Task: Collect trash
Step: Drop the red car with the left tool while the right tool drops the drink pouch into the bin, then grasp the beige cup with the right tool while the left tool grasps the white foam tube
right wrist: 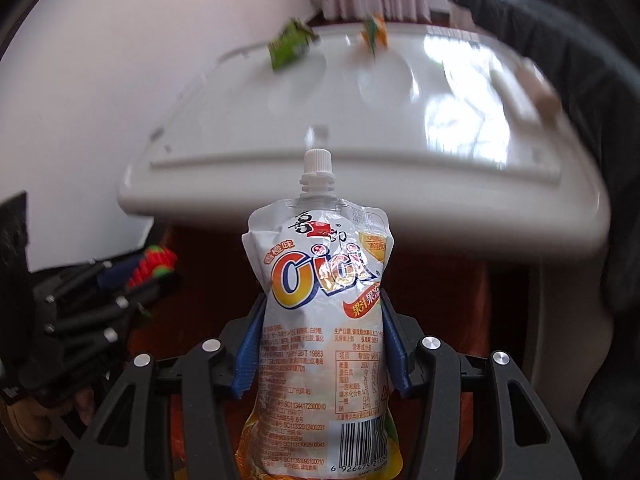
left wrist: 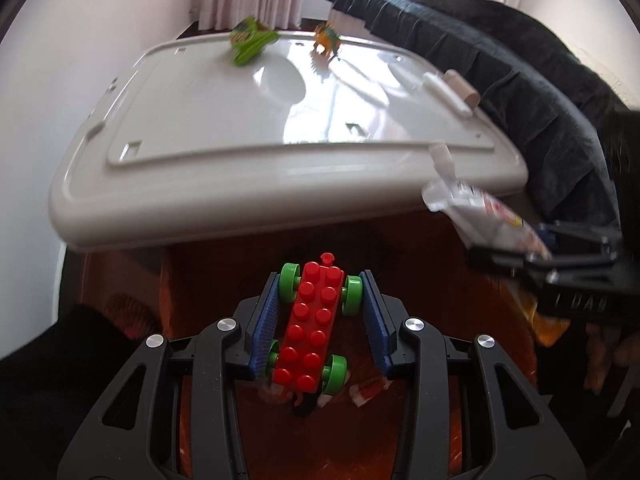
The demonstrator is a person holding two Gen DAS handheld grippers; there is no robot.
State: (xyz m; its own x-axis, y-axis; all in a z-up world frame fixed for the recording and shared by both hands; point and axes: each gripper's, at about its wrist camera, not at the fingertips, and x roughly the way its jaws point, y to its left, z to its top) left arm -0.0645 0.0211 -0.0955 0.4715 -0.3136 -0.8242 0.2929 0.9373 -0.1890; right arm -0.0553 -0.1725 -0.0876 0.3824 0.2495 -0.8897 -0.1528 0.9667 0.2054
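Observation:
My left gripper point(left wrist: 319, 312) is shut on a red toy block car point(left wrist: 312, 328) with green wheels, held over an orange-brown surface below a white plastic lid point(left wrist: 248, 120). My right gripper point(right wrist: 320, 344) is shut on a white spouted drink pouch point(right wrist: 324, 320) with an orange logo and a white cap. The pouch point(left wrist: 480, 212) and the right gripper point(left wrist: 560, 272) also show at the right of the left wrist view. The left gripper with the toy point(right wrist: 152, 268) shows at the left of the right wrist view.
On the lid lie a green wrapper point(left wrist: 250, 40), an orange toy figure point(left wrist: 326, 38) and a cardboard tube point(left wrist: 464, 88). Dark fabric point(left wrist: 500, 60) drapes along the right. Small red and white scraps point(left wrist: 366, 392) lie below the left gripper. A white wall stands left.

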